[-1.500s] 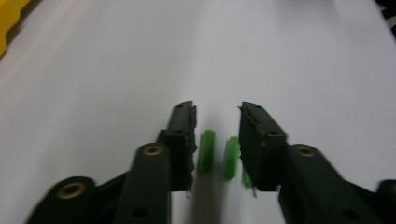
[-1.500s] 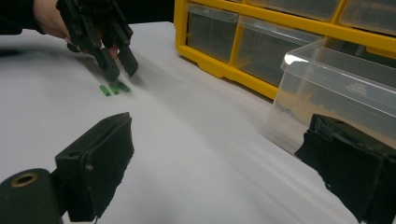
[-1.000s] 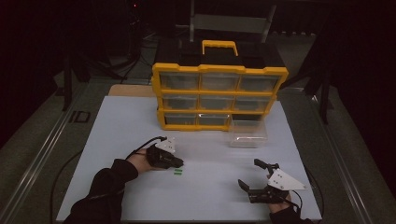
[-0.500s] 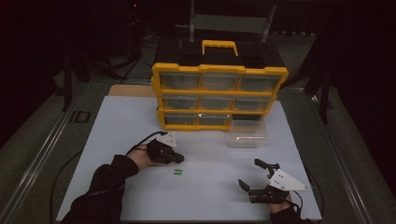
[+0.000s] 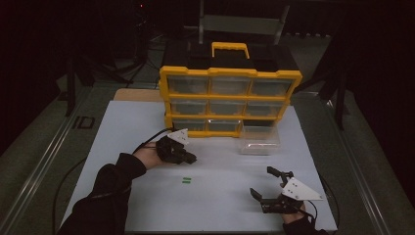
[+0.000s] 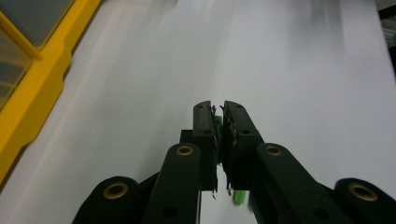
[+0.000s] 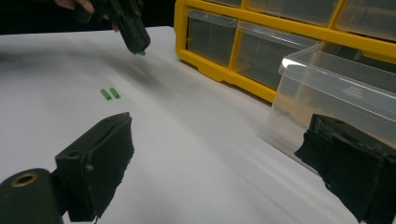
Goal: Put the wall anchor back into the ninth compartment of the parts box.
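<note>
1. My left gripper (image 5: 188, 157) hangs above the white table (image 5: 122, 147), its jaws pinched together on a small green piece (image 6: 217, 122) that peeks out at the tips; from the right gripper view the same green piece juts from under those jaws.

2. Two more green pieces (image 5: 186, 180) lie side by side on the bare table, just below my left gripper in the high view and well apart from the clear drawer (image 5: 258, 139).

3. The clear drawer stands pulled out on the table in front of the yellow organizer (image 5: 230, 100), beside the lowest row, with its gap at lower right showing dark.

4. My right gripper (image 5: 270, 188) rests low near the table's near edge, jaws spread wide, nothing between them.

5. As I judge it, the step in hand is carrying the pinched piece to the clear drawer. To do it well I should keep the squeeze firm, as the piece is tiny and only its edge is caught, travel level and high enough to pass the drawer's wall, and loosen the jaws only once the tips are inside the rim.

6. The risk I see: the piece slipping out mid-carry and skittering off.
</note>
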Action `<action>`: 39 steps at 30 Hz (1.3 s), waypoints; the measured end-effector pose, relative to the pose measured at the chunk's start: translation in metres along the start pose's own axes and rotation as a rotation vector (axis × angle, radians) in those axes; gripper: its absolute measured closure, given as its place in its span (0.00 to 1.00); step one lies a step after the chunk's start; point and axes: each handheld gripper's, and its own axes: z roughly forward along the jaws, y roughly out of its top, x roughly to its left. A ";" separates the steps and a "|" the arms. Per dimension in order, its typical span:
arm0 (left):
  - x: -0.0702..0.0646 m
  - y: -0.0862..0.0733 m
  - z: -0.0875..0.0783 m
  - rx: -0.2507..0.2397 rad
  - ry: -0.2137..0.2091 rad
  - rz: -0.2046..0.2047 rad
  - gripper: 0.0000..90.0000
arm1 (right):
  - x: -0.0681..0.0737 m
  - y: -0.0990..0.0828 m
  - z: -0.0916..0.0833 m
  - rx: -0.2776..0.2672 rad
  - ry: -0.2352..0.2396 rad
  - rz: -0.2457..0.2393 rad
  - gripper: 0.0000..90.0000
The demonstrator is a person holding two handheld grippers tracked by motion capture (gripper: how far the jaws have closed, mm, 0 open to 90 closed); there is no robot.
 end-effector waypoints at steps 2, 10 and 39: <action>0.000 0.008 -0.004 -0.001 -0.002 0.009 0.95 | 0.000 0.000 0.000 0.000 0.000 0.001 0.09; 0.001 0.031 -0.013 0.002 -0.016 0.032 0.95 | 0.000 0.000 0.000 0.000 -0.001 0.001 0.09; 0.008 0.124 -0.024 -0.118 -0.042 0.111 0.95 | -0.001 -0.001 -0.001 0.000 -0.004 0.006 0.09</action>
